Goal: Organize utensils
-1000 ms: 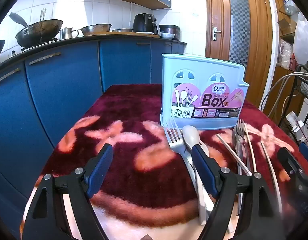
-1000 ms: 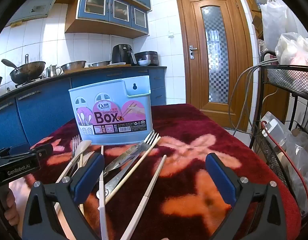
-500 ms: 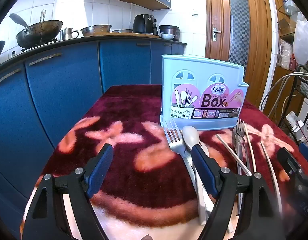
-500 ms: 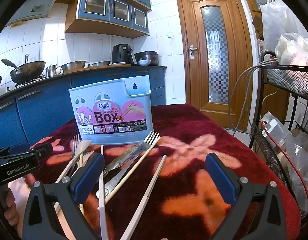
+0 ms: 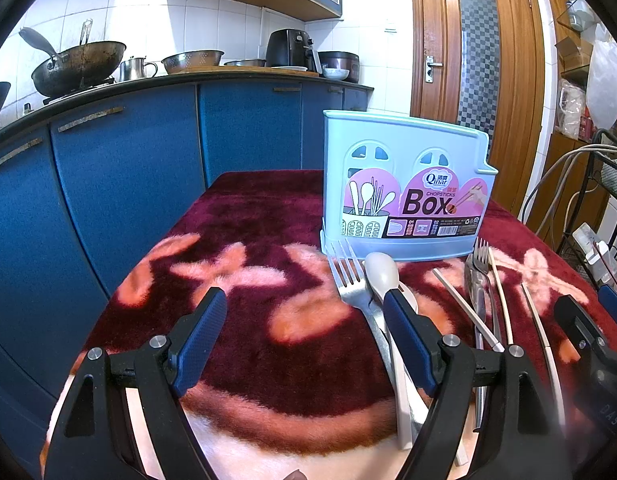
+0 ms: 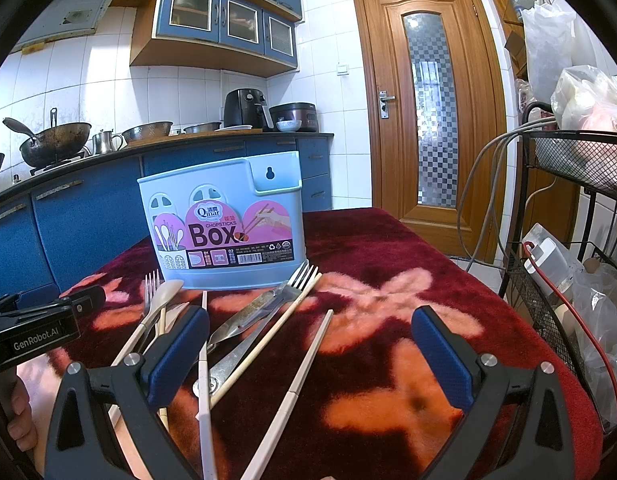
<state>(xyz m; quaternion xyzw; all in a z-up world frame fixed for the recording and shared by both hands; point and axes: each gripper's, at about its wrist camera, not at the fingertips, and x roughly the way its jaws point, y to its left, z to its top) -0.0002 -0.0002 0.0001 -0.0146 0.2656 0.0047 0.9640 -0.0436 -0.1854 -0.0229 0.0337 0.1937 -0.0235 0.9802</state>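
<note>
A light blue chopsticks box (image 5: pixel 404 188) (image 6: pixel 224 224) stands upright on the red floral cloth. In front of it lie a steel fork (image 5: pixel 350 284) (image 6: pixel 150 292), a cream spoon (image 5: pixel 382 276) (image 6: pixel 166 294), a second fork (image 5: pixel 481 264) (image 6: pixel 298 280), a table knife (image 6: pixel 248 316) and several pale chopsticks (image 5: pixel 500 300) (image 6: pixel 304 368). My left gripper (image 5: pixel 304 340) hovers open just short of the first fork and spoon, nothing between its fingers. Over the chopsticks' near ends my right gripper (image 6: pixel 310 356) is open and empty.
The cloth-covered table (image 6: pixel 388 248) ends at the left beside blue cabinets (image 5: pixel 128 176). A black wire rack (image 6: pixel 568 200) with bags and cables stands close on the right. A wooden door (image 6: pixel 428 112) is behind. A hand (image 6: pixel 16 412) holds the left gripper's handle.
</note>
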